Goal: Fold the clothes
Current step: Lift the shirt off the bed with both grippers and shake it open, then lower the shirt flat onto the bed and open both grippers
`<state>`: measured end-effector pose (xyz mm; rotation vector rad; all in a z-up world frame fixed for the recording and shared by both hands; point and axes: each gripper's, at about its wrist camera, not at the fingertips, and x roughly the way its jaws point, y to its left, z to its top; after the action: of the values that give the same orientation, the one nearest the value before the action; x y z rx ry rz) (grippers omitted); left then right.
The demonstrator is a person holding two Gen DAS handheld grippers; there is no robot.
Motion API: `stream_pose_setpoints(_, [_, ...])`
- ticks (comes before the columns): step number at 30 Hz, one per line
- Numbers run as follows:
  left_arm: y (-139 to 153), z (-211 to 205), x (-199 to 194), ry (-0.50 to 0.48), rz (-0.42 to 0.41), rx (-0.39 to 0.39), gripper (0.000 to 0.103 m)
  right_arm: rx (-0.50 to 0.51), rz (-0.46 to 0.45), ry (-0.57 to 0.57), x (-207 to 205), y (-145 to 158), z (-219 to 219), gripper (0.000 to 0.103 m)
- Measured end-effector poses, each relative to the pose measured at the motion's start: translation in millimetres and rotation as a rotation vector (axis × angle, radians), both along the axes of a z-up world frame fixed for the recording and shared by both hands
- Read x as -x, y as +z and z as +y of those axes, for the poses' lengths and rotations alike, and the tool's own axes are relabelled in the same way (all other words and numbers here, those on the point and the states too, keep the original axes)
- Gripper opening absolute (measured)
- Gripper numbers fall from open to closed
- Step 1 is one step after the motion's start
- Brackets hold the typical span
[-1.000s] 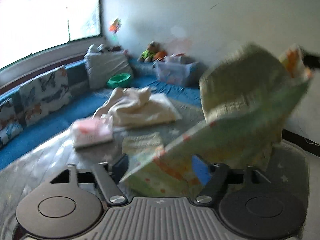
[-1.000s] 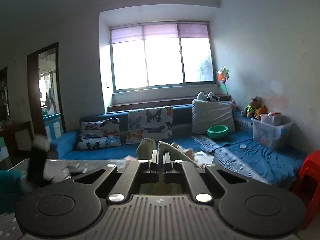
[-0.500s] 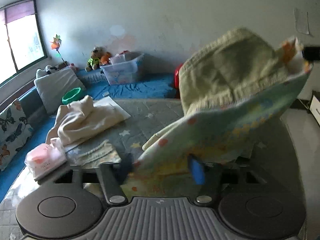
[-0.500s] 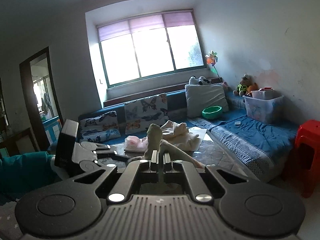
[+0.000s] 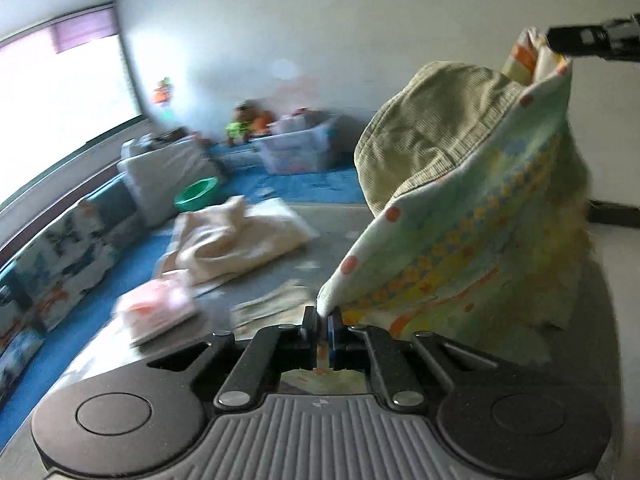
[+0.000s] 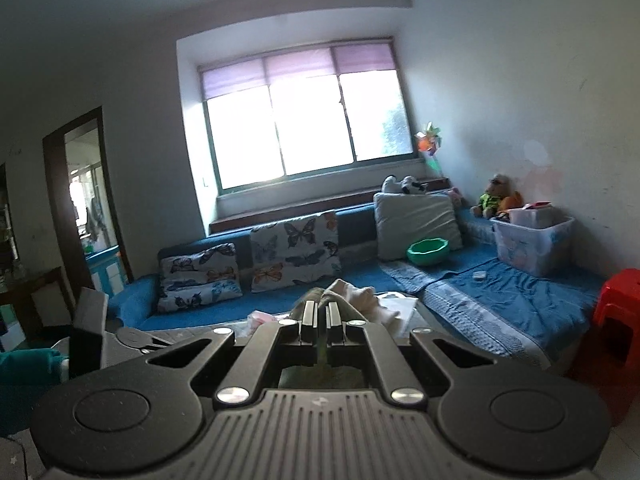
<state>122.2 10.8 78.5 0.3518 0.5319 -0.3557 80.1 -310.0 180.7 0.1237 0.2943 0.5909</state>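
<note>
A small garment, olive corduroy outside with a pale green lining printed in orange dots and yellow shapes, hangs in the air above the grey table. My left gripper is shut on its lower corner. My right gripper pinches the top corner at the upper right of the left wrist view. In the right wrist view the right gripper is shut, with olive fabric showing under its fingers.
On the table lie a cream cloth heap, a pink folded item and a small folded cloth. A blue sofa carries cushions, a green bowl and a plastic bin. A red stool stands at right.
My left gripper's fingers, wide apart around the garment's edge before, are now shut on its corner. Both views have swung; the right gripper keeps its hold.
</note>
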Motion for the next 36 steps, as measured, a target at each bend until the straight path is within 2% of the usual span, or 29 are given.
stream_pose_setpoints(3, [21.7,19.8,-8.0,0.103,-0.049,0.012,0.005,-0.019,0.011,0.029,-31.7,11.4,22.7,0.003])
stream_pose_setpoints(8, [83.0,59.1,-14.9,0.275,-0.183,0.032,0.005,-0.082,-0.037,0.043,-72.0,38.4,63.4,0.003])
stream_pose_setpoints(12, [99.9,75.0,23.3,0.292,-0.227,-0.004,0.005,-0.163,-0.117,0.107,-70.6,58.7,84.8,0.003])
stream_pose_setpoints(15, [108.9,85.2,55.1,0.296,-0.252,-0.038,0.005,-0.153,-0.162,0.191,-52.3,61.0,93.9,0.003])
stream_pose_setpoints(19, [120.9,98.8,97.5,0.301,-0.287,-0.083,0.005,-0.099,-0.119,0.288,-25.8,40.7,98.3,0.003])
stream_pose_setpoints(23, [77.5,95.6,140.9,0.256,-0.181,-0.121,0.005,0.007,-0.001,0.383,1.2,0.0,97.6,0.003])
stream_pose_setpoints(26, [40.2,95.9,169.6,0.217,-0.059,-0.104,0.006,0.101,0.089,0.446,21.9,-30.4,97.0,0.007])
stream_pose_setpoints(29, [7.3,98.9,191.4,0.198,0.071,-0.076,0.009,0.133,0.135,0.485,38.4,-45.4,95.0,0.014])
stream_pose_setpoints(31, [-8.3,99.4,204.7,0.183,0.138,-0.050,0.010,0.135,0.161,0.492,44.2,-49.5,93.0,0.027])
stream_pose_setpoints(32, [-13.9,99.1,210.9,0.180,0.158,-0.038,0.010,0.145,0.168,0.494,44.9,-51.4,95.3,0.028])
stream_pose_setpoints(33, [-17.4,98.2,216.4,0.181,0.166,-0.026,0.010,0.161,0.173,0.496,44.4,-53.3,99.9,0.029])
stream_pose_setpoints(36, [-20.9,104.1,222.1,0.205,0.169,-0.001,0.013,0.198,0.210,0.498,42.7,-67.3,110.2,0.046])
